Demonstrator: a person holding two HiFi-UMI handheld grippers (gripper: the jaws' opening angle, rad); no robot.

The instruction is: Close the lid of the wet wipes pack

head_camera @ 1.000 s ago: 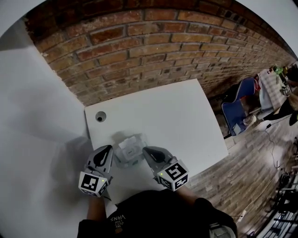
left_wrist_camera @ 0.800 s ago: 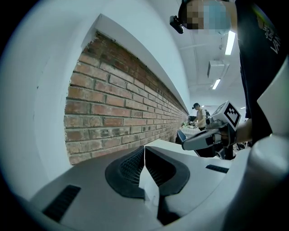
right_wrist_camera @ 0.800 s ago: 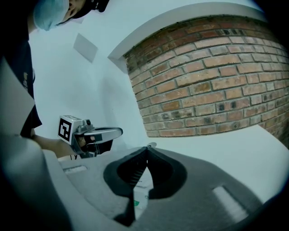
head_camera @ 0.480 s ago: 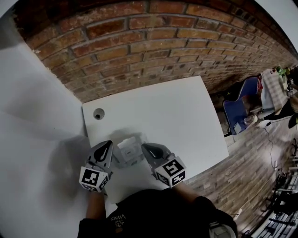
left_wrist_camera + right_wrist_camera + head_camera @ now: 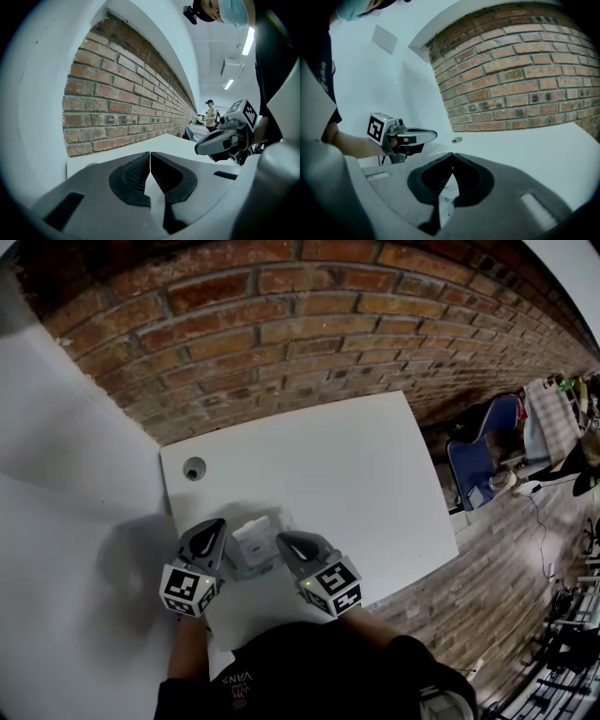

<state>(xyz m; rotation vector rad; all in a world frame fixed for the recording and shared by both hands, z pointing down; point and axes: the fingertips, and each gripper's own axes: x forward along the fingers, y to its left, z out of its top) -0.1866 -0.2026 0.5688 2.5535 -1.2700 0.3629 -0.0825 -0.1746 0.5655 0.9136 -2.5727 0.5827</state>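
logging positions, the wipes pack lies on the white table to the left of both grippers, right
Not to the left of both: the head view shows the wipes pack on the white table between the left gripper and the right gripper.

An office-like workroom: a white desk (image 5: 375, 474) against a bare brick wall (image 5: 281, 334), wood-plank floor (image 5: 492, 601), a blue chair (image 5: 476, 463), strip lights (image 5: 228, 84) overhead

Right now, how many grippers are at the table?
2. The left gripper is beside the left side of the wet wipes pack, the right gripper beside its right side. Both have jaws together. None seems hidden.
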